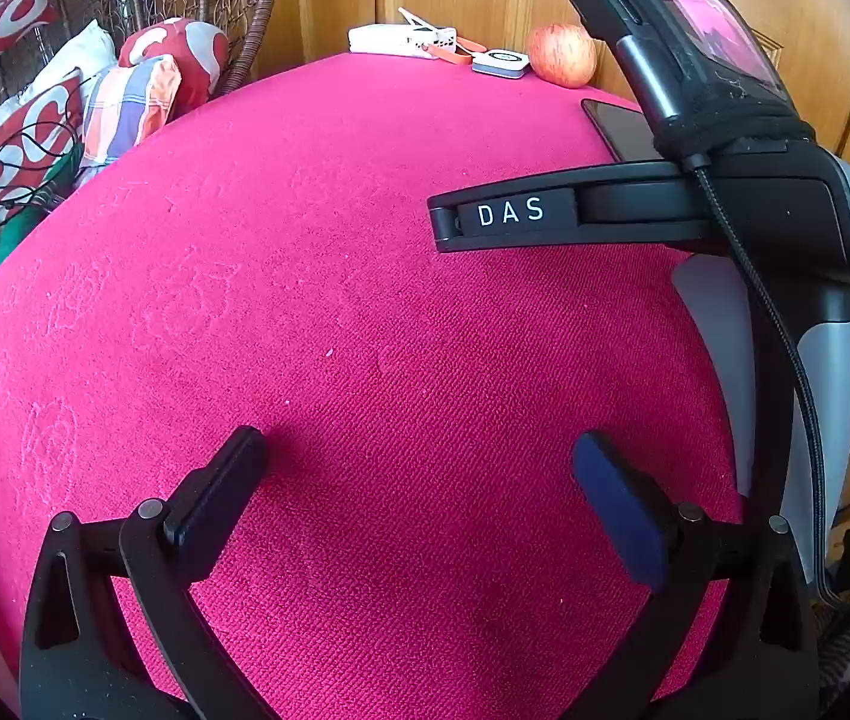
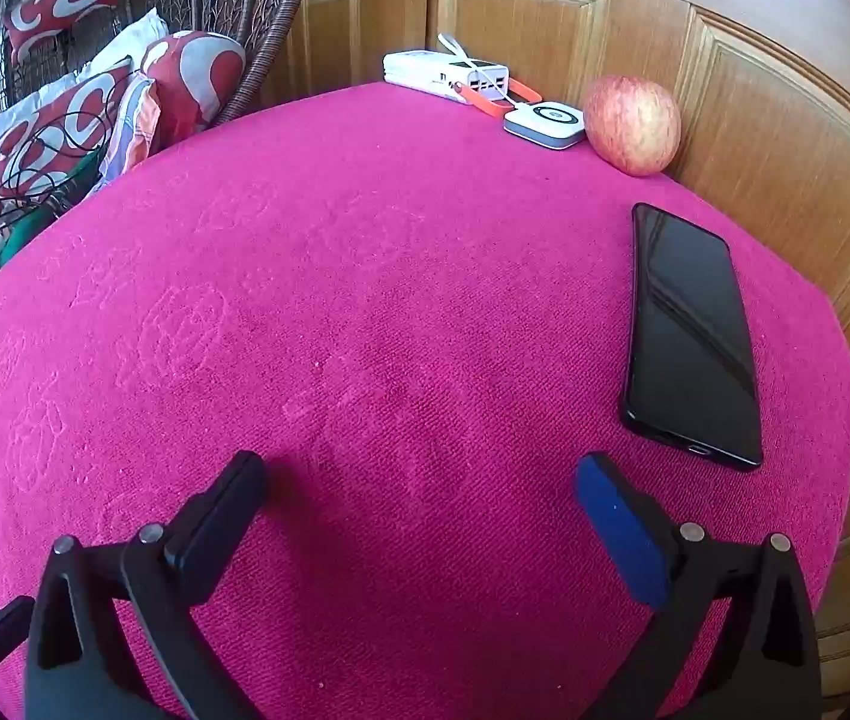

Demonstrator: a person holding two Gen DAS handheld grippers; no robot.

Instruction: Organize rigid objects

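Both jaws stand wide apart and empty: left gripper (image 1: 419, 480); right gripper (image 2: 422, 504). Target the phone (image 2: 688, 336), lying flat at right of frame on the pink cloth (image 2: 365, 300); approach low, straddle its long edges, close squarely.

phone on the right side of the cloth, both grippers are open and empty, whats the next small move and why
Probably ease the right gripper forward and to its right toward the phone. Its jaws are open and hold nothing, and the phone lies flat and alone on the pink cloth, apart from the apple and chargers at the far edge. It is the nearest loose item.
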